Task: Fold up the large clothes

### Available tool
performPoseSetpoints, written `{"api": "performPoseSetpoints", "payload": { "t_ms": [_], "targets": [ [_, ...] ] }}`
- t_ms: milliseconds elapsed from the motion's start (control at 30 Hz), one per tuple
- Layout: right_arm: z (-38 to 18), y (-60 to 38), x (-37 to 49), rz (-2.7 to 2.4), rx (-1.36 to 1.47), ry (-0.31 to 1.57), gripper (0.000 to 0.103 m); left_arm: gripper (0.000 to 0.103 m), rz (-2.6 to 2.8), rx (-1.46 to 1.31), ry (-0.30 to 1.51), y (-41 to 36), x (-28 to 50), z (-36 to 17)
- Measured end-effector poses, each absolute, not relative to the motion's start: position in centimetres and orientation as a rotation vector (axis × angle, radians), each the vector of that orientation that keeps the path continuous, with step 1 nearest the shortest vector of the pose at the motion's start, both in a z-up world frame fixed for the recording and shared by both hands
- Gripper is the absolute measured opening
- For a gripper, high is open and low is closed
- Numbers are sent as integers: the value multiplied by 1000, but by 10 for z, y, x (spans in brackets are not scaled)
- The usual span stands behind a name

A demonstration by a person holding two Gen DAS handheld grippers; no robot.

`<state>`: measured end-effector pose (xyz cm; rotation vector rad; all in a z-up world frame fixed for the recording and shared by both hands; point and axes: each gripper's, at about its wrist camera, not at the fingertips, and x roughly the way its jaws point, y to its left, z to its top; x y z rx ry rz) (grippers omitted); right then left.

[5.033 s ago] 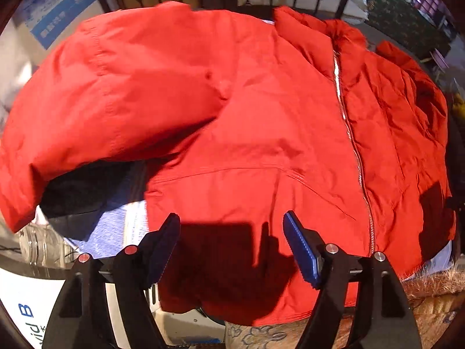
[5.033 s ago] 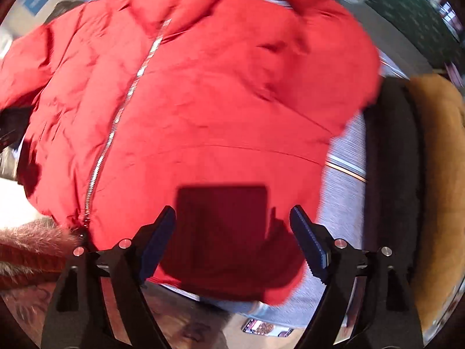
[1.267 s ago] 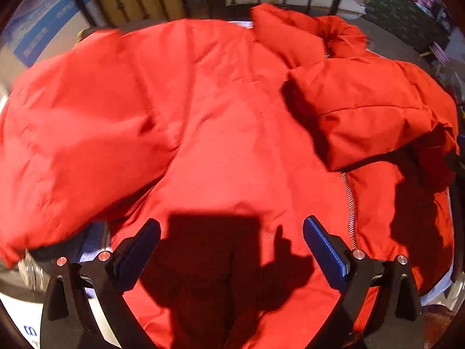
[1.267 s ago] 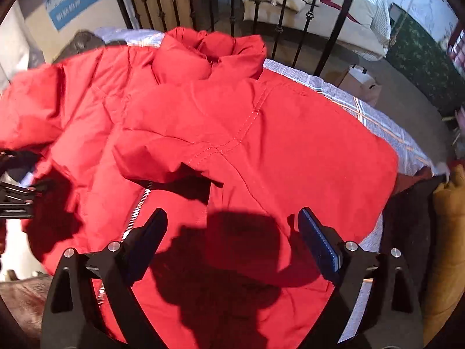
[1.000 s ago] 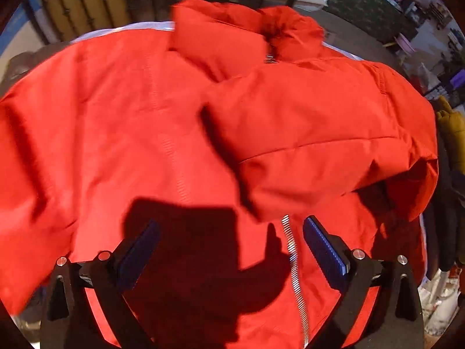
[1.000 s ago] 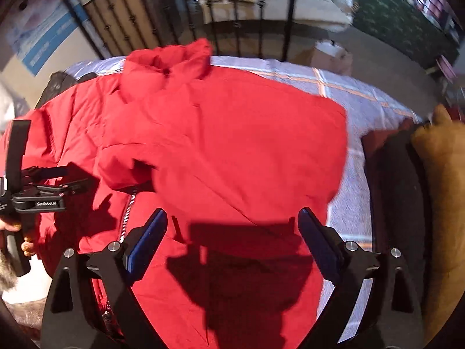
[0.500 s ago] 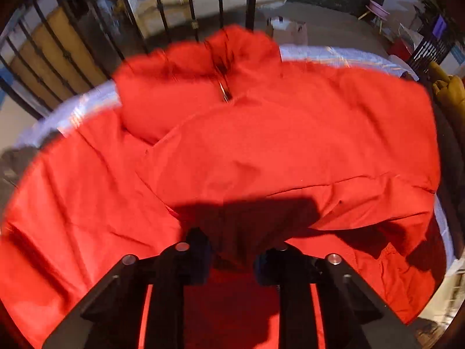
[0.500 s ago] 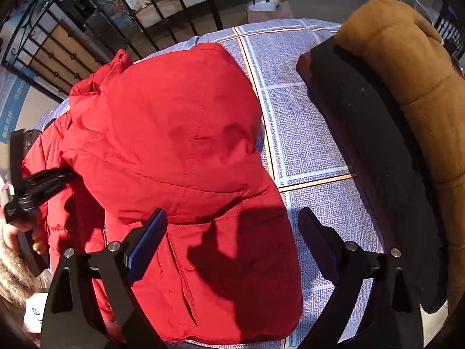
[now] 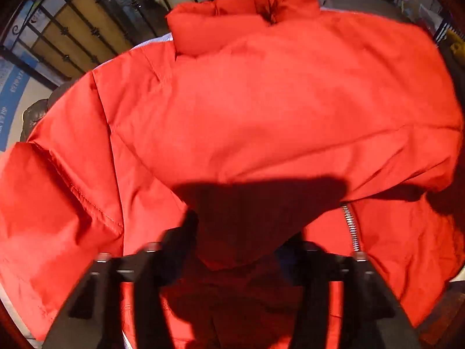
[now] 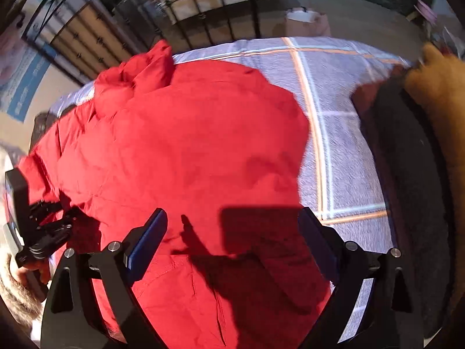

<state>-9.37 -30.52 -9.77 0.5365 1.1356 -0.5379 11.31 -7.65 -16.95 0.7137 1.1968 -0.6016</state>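
Midway, we have the red jacket (image 10: 186, 151) on the checked bedcover (image 10: 343, 133), one side folded across; our left gripper (image 9: 238, 241) is opening around a fold, our right gripper (image 10: 232, 232) hovers wide and empty. More folds remain.

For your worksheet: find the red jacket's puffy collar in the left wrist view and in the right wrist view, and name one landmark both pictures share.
Left wrist view: the collar sits at the top centre, above the folded red jacket.
Right wrist view: the collar sits upper left, at the jacket's far end.
Shared landmark: the black iron railing behind the collar.
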Motion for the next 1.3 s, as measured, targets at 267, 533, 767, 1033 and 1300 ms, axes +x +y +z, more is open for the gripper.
{"api": "performPoseSetpoints", "payload": {
  "t_ms": [267, 533, 767, 1033, 1300],
  "targets": [
    [-94, -264, -43, -441, 191, 1186, 90, 86, -580, 474, 1166, -50, 123, -111],
    [-122, -269, -35, -412, 243, 1263, 90, 87, -650, 422, 1144, -82, 109, -102],
    [-152, -286, -27, -447, 305, 1325, 94, 90, -628, 627, 1214, -144, 120, -175],
    [-190, -301, -22, -481, 362, 1407, 97, 98, -622, 650, 1314, -150, 137, -204],
    [-217, -296, -12, -512, 329, 1476, 98, 98, -613, 689, 1340, -156, 138, -222]
  ]
}}
